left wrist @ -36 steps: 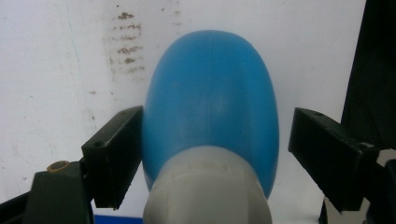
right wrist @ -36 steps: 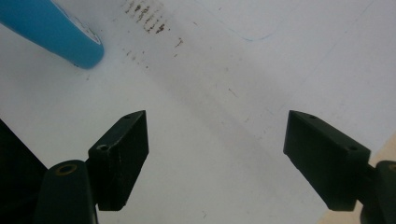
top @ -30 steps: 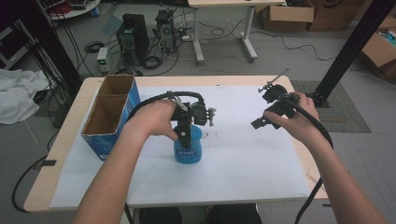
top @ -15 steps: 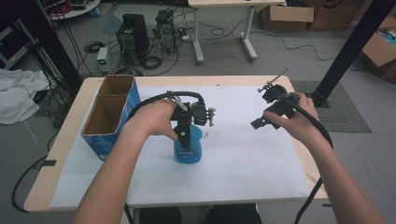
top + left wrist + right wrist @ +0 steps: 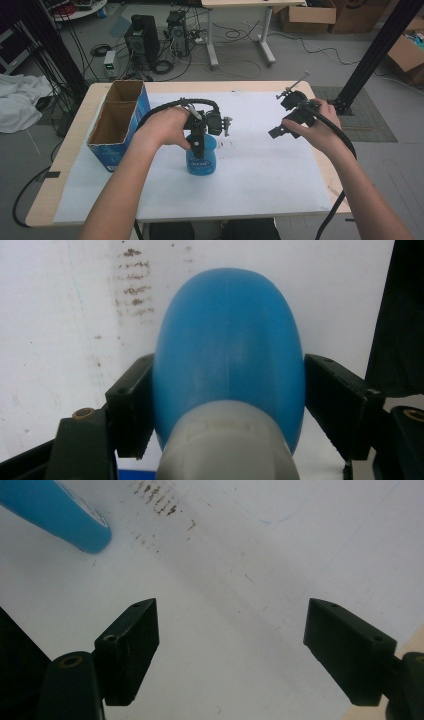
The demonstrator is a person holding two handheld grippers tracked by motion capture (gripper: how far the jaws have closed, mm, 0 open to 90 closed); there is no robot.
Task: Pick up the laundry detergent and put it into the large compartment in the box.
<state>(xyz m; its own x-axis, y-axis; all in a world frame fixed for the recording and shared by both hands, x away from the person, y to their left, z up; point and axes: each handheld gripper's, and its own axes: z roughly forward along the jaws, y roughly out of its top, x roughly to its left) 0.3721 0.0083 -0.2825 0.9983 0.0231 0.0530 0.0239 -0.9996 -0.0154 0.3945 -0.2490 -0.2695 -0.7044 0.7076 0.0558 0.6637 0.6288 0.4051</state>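
While the left tongs (image 5: 227, 405), whose jaws have just been closing, sit clamped on the blue bottle (image 5: 201, 156) at the centre of the high view's tabletop (image 5: 260, 170), squeeze evenly just below its grey cap (image 5: 227, 445), keeping the right tongs (image 5: 231, 650) apart and idle at center right.

The blue bottle (image 5: 201, 156) stands mid-frame and the cardboard box (image 5: 118, 121) blocks the left; bare white sheet (image 5: 270, 170) lies open at lower right
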